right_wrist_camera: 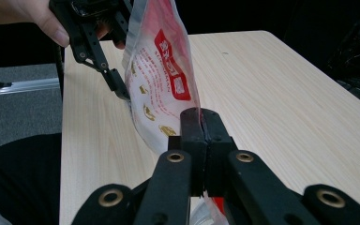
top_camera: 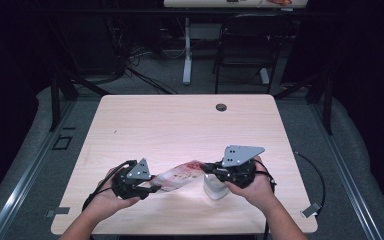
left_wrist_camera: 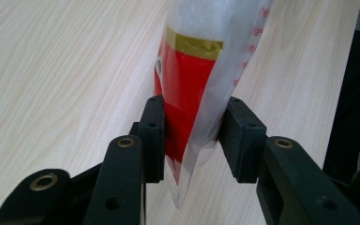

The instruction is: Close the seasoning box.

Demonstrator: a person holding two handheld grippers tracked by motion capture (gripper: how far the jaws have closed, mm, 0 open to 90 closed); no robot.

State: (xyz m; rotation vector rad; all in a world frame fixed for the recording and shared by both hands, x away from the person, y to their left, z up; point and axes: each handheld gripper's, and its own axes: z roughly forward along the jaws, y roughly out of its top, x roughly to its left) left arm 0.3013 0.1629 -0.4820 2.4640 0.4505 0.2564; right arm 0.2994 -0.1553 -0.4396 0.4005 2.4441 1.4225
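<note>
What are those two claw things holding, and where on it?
A red-and-clear plastic bag, stretched above the table. The right gripper pinches one edge; the left gripper has the opposite end between its jaws.

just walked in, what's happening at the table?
A person holds a red-and-clear plastic pouch above the wooden table with two handheld grippers. The right gripper is clamped shut on one edge of it. The left gripper has the other end between its jaws, pads against the film. A white object sits under the right hand.
</note>
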